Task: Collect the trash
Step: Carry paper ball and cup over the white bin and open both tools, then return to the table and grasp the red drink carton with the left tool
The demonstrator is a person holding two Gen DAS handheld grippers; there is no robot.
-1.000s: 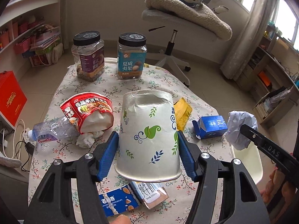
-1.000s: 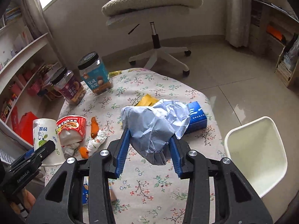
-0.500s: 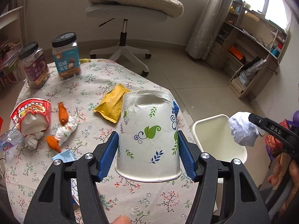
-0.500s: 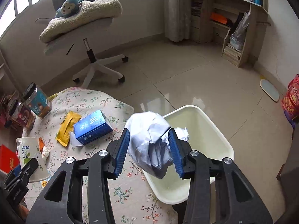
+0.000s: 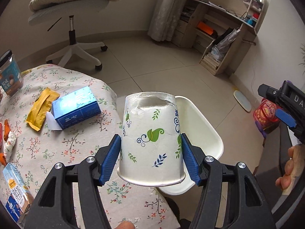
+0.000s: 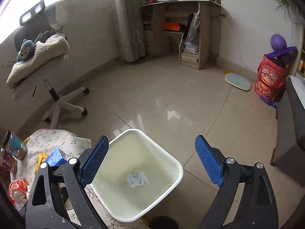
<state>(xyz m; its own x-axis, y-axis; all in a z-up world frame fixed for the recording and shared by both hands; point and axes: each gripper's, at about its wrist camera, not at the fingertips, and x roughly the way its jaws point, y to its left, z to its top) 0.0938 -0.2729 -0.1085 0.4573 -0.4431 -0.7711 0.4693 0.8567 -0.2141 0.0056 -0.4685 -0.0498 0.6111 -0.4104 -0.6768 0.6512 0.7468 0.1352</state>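
My left gripper (image 5: 151, 157) is shut on an upturned white paper cup (image 5: 151, 143) with leaf prints, held over the table's edge beside the white trash bin (image 5: 205, 126). In the right wrist view my right gripper (image 6: 151, 162) hangs above the bin (image 6: 167, 164); its jaws are opening wide with nothing between them. A crumpled pale paper ball (image 6: 137, 179) lies on the bin's floor. The right gripper also shows at the right edge of the left wrist view, its blue pad (image 5: 285, 117) visible, with a hand (image 5: 289, 169) below it.
The flower-cloth table (image 5: 76, 147) holds a blue box (image 5: 76, 107), a yellow packet (image 5: 41, 111), a milk carton (image 5: 16, 190) and a nut jar (image 5: 9, 74). An office chair (image 6: 57, 103) stands behind, a red tub (image 6: 270, 80) and a desk shelf (image 6: 190, 38) farther off.
Both grippers swung right from the table to the bin. The right gripper opened and the crumpled paper dropped into the bin. The left still holds the cup.
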